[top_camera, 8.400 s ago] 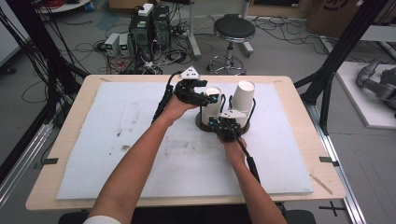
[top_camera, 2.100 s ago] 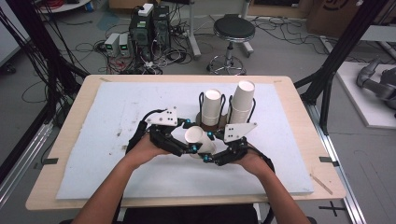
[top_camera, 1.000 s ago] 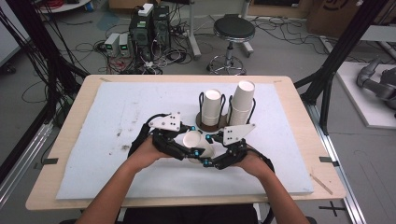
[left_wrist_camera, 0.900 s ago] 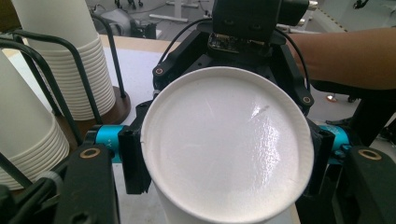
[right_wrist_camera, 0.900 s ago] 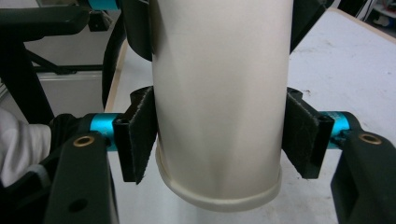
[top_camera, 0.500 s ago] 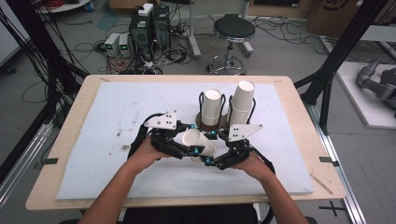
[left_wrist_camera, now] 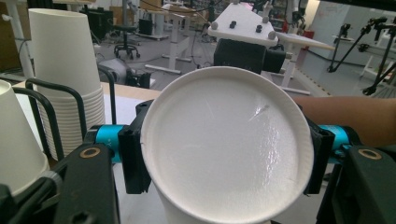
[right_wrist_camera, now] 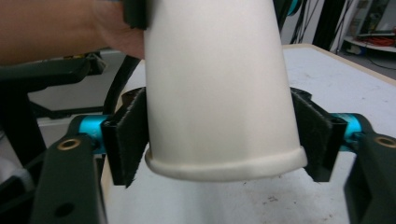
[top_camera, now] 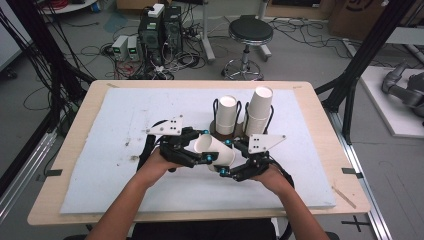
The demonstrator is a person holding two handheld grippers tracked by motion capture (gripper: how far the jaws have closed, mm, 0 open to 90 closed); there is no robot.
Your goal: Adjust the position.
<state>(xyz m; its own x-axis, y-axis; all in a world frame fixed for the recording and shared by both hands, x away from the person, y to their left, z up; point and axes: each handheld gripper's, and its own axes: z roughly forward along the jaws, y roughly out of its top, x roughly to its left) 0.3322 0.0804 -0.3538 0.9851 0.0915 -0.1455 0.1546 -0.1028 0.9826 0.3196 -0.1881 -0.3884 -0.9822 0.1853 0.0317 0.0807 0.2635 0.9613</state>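
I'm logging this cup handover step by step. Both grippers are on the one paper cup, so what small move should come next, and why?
Probably open the left gripper. The paper cup is clamped by both: the right gripper pinches it near the rim, so it can likely carry the cup alone.

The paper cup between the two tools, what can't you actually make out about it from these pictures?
- Paper cup: its open mouth faces no camera; the left gripper view shows its closed base, the right gripper view its side wall.
- Right tool: whether its pads press the cup or just flank it; the rim covers the contact.
- Cup count in the taller stack: too small in the high view, cut off at the left gripper view's edge.
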